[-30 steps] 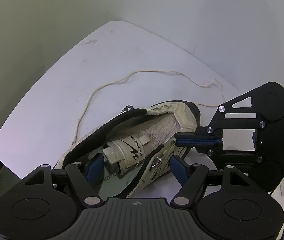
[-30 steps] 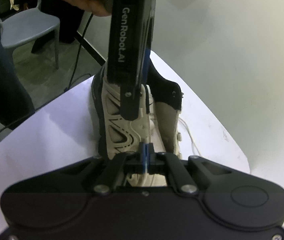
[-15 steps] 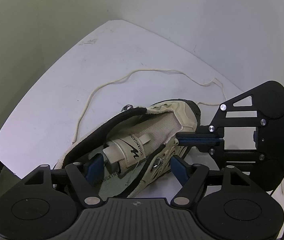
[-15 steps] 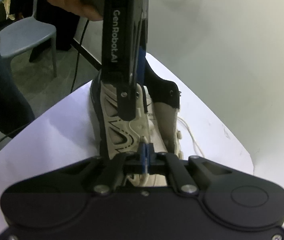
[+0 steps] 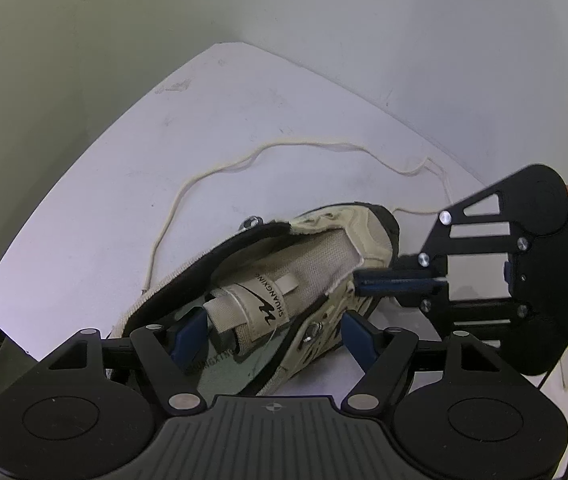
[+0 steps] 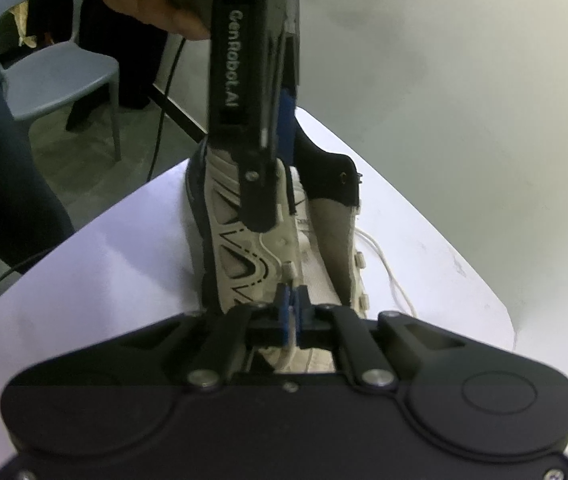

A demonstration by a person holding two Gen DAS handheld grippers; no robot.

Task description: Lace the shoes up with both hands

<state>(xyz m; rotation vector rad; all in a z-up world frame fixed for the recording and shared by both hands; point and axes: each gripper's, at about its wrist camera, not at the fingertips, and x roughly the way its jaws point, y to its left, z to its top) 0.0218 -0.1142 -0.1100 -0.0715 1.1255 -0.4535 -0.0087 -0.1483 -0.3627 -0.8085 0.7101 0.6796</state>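
A beige shoe point(image 5: 308, 264) with black lining lies on the white table point(image 5: 123, 200), its tongue folded back. My left gripper point(image 5: 271, 320) straddles the tongue and the near side wall, one blue pad inside the shoe and one outside, both against it. From the right, my right gripper point(image 5: 358, 280) reaches the eyelet row, shut on the cream lace point(image 6: 290, 338); the lace tip pokes out just ahead of its pads point(image 6: 284, 312). The rest of the lace point(image 5: 304, 144) loops loosely over the table beyond the shoe point(image 6: 243, 248).
A grey plastic chair point(image 6: 55, 68) and a black cable point(image 6: 163, 92) are on the floor off the table's left edge. A person's hand point(image 6: 151, 0) holds the left gripper and a dark sleeve point(image 6: 3, 160) fills the left. A plain wall is close behind the rounded table point(image 6: 83, 280).
My right gripper has rolled a little while staying at the eyelet row with the lace. The left gripper and the shoe have kept still.
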